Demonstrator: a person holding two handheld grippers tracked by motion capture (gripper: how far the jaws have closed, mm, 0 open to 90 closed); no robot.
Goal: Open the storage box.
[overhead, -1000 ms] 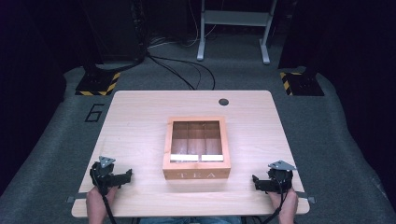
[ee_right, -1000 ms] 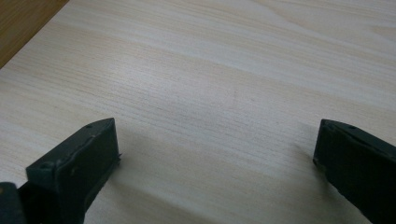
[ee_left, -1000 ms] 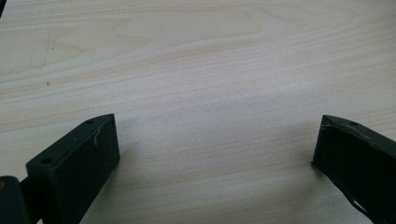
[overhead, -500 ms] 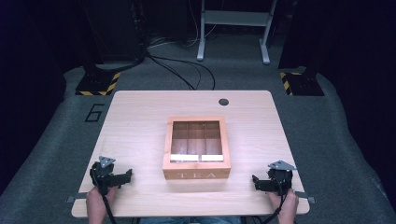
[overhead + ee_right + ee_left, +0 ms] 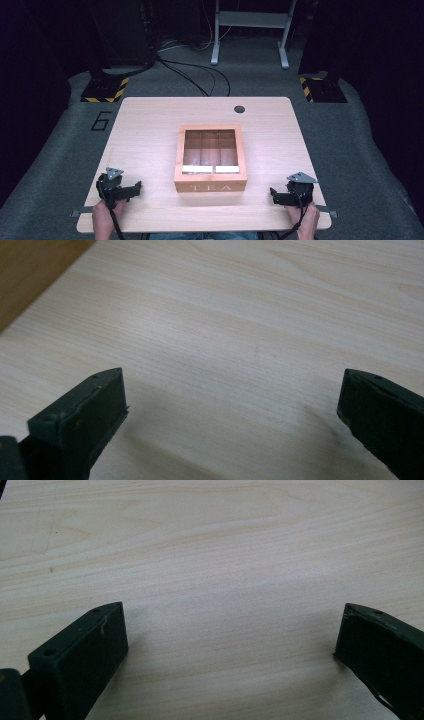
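A wooden tea box (image 5: 210, 159) marked TEA stands in the middle of the light wood table (image 5: 150, 130), its clear lid down over several compartments. My left gripper (image 5: 131, 189) rests on the table near the front left corner, left of the box. Its jaws stand wide apart over bare wood (image 5: 232, 630). My right gripper (image 5: 274, 195) rests near the front right corner, right of the box. In the right gripper view its jaws are also wide apart with nothing between them (image 5: 232, 395), and a brown side of the box (image 5: 30, 270) shows at the upper left.
A round dark cable hole (image 5: 239, 109) sits near the table's far edge. Beyond the table lie grey floor, black cables (image 5: 195, 80), striped stand bases (image 5: 102, 90) and a grey metal frame (image 5: 250, 30). A painted number 6 (image 5: 101, 120) marks the floor at the left.
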